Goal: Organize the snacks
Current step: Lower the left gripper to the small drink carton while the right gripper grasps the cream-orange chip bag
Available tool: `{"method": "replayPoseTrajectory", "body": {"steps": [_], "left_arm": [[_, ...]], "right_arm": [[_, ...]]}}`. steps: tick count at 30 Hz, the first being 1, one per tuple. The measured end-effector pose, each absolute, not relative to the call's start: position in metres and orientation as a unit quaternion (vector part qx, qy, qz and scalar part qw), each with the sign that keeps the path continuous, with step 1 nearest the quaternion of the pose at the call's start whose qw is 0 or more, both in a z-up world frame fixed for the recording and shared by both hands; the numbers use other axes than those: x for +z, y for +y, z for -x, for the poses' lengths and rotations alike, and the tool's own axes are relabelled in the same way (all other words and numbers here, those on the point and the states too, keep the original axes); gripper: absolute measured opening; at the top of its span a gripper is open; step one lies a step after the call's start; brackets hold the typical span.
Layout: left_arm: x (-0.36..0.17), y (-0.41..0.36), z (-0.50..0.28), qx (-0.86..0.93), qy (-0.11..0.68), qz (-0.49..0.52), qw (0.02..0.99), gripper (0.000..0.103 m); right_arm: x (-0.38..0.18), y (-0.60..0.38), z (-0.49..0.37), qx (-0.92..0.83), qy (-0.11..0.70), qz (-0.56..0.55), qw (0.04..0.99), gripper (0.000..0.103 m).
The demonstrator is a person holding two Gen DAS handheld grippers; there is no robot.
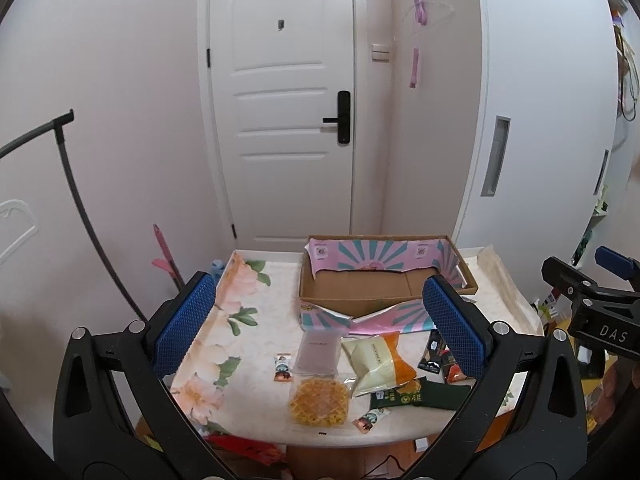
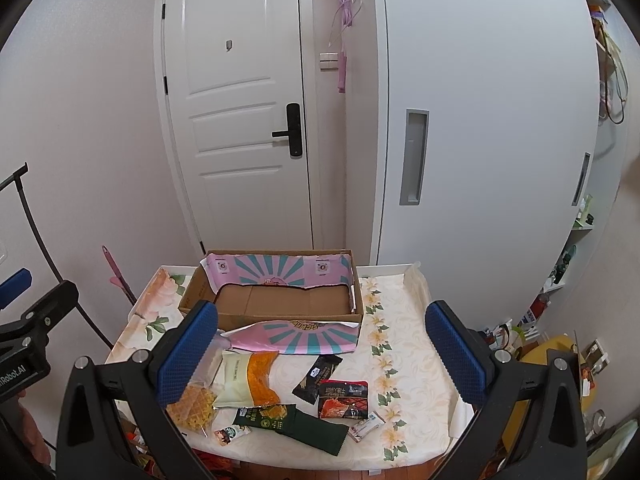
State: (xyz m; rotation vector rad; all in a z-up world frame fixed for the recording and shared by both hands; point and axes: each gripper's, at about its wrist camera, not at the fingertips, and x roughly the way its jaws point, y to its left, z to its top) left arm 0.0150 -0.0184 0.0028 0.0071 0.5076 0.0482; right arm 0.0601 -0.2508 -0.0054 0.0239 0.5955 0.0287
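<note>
Left tongs point(image 1: 320, 320): held level above the near edge of the desk, pointing toward the door; blue pads spread wide apart, nothing between them.
Right tongs point(image 2: 322, 344): held alongside at about the same height, a little to the right, also aimed at the far wall; pads wide apart and gripping nothing.
Hands: only a bit of a hand shows below each tool body at the frame edge, too dark to say how it grips.
Desk point(image 2: 404, 360): small, covered by a flowered cloth, standing in front of a white door point(image 1: 280, 100).
Cardboard box point(image 1: 360, 284): at the far side of the desk, open on top, lined with pink and teal striped paper, its near flap folded down onto the cloth.
Snacks: all lying loose on the near half of the desk, outside the box.
Waffle pack point(image 1: 319, 402): nearest edge, left of centre.
Cream and orange bag point(image 1: 380, 362): just right of it, overlapping a dark green packet point(image 2: 296, 424).
Clear pack point(image 1: 316, 352): beyond the waffle, near the box flap.
Red and black packet point(image 2: 344, 398): to the right, beside a black packet point(image 2: 318, 376).
Small sachets point(image 1: 283, 367): scattered singly among them.
</note>
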Motion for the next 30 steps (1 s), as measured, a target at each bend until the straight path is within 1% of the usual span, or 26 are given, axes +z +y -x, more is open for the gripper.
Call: {"method": "replayPoseTrajectory", "body": {"steps": [6,11,18,30], "left_arm": [[-0.001,-0.011,-0.015,0.032,0.264,0.006,0.964,0.103],[-0.021,0.001,-0.014,0.056,0.297,0.009,0.953,0.103],[-0.067,0.040,-0.026,0.071,0.359,0.031,0.930,0.103],[-0.172,0.106,-0.103,0.008,0.471,0.047,0.881,0.102]], "right_arm": [[-0.007,-0.254,-0.064,0.024,0.302,-0.012,0.953,0.103],[-0.015,-0.253,-0.074,0.046,0.320,-0.004,0.946,0.103],[-0.046,-0.233,-0.093,0.090,0.353,-0.002,0.931,0.103],[-0.109,-0.155,-0.133,0.088,0.431,-0.022,0.898,0.103]]}}
